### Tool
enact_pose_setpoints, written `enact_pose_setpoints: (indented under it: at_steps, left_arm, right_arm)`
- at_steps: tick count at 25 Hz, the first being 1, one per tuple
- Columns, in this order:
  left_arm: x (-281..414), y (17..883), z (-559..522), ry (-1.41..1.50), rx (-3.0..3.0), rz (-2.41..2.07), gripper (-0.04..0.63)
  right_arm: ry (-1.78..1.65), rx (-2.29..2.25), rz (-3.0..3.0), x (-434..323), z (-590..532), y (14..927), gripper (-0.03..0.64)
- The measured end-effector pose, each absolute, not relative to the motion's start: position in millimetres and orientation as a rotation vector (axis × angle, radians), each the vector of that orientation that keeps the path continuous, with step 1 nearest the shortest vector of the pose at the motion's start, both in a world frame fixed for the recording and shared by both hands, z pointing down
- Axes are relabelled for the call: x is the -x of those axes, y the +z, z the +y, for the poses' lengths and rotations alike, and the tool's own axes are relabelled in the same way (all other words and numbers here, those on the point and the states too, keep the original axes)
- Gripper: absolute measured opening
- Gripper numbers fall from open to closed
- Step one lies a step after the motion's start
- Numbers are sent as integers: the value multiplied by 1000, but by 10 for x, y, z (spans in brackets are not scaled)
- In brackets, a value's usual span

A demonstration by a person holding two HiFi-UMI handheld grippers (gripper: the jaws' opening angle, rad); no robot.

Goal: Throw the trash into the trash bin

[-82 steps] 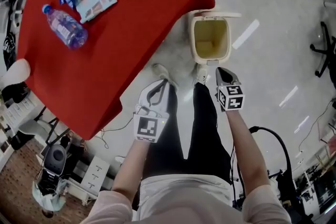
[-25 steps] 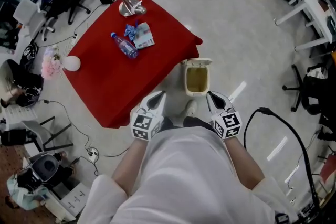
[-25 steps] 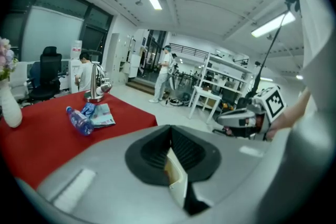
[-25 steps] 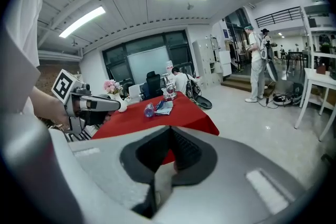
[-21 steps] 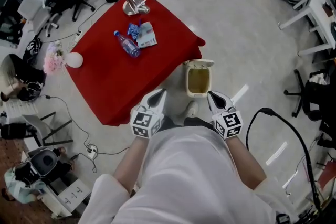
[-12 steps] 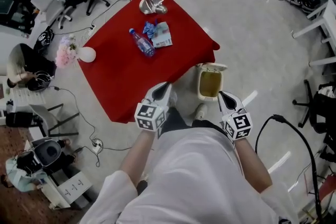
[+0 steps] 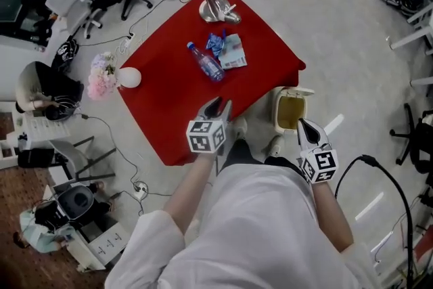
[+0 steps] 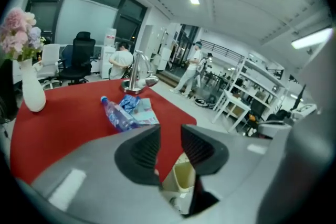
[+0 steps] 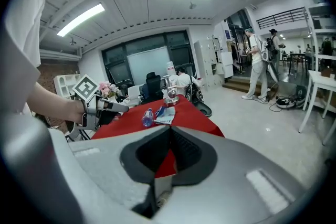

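Observation:
A clear plastic bottle (image 7: 205,62), a blue wrapper (image 7: 216,44) and a printed paper (image 7: 234,54) lie together on the red table (image 7: 166,101). The beige trash bin (image 7: 291,112) stands on the floor by the table's right corner, lid up. My left gripper (image 7: 218,103) hovers over the table's near edge; its jaws have just been opening and stand apart with nothing between them. My right gripper (image 7: 302,124) is shut and empty, just on the near side of the bin. In the left gripper view the bottle (image 8: 116,115) lies beyond the jaws.
A white vase (image 7: 128,77) with pink flowers stands at the table's left corner, and a metal stand (image 7: 216,7) at its far corner. Office chairs, cables and a seated person (image 7: 40,88) surround the table. A black cable (image 7: 379,172) loops on the floor at right.
My left gripper has moved forward over the table's near edge, rolled, and its jaws have parted. The right gripper has shifted a little, still shut. The whole view has slid toward the table.

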State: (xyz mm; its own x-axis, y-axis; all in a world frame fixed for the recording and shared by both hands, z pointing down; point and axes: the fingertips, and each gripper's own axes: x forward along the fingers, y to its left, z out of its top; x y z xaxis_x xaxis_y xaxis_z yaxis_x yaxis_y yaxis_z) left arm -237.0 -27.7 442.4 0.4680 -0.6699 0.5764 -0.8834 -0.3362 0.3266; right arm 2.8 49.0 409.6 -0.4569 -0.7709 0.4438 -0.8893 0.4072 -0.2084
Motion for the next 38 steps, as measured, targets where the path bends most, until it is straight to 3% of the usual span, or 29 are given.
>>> enact_pose_setpoints:
  at_steps: [5,15,28,32,33,34,38]
  left_arm:
    - [2687,4689,-727,533,-2029,-1330,175]
    - [3123,5368,-1638,585,-1711,-1427,329]
    - [3224,6045,-1918,677,-1534,-1392,465]
    - [3141,6179,-1896,754,-1551,-1327,468]
    - [3164,6204,-1876,780,-1545,-1328,448]
    - [3205,6223,-1849,798,-1531,-1335,384]
    - [3300,6183,-1872,780,-1584,-1344,356]
  right_arm:
    - [622,-1489,-2347,95,351,4124,0]
    - [659,-1600,-2219,15,145,4236,0]
    - [680,-1680,-2122,82,70,4293,0]
    - [693,-1706,-2099,103,106,4273,0]
    - [696,-1709,-2095,113,113,4278,0]
    - [699,-1713,-2091,123,121,4285,0]
    - [710,-1729,-2081,113,191,4320,0]
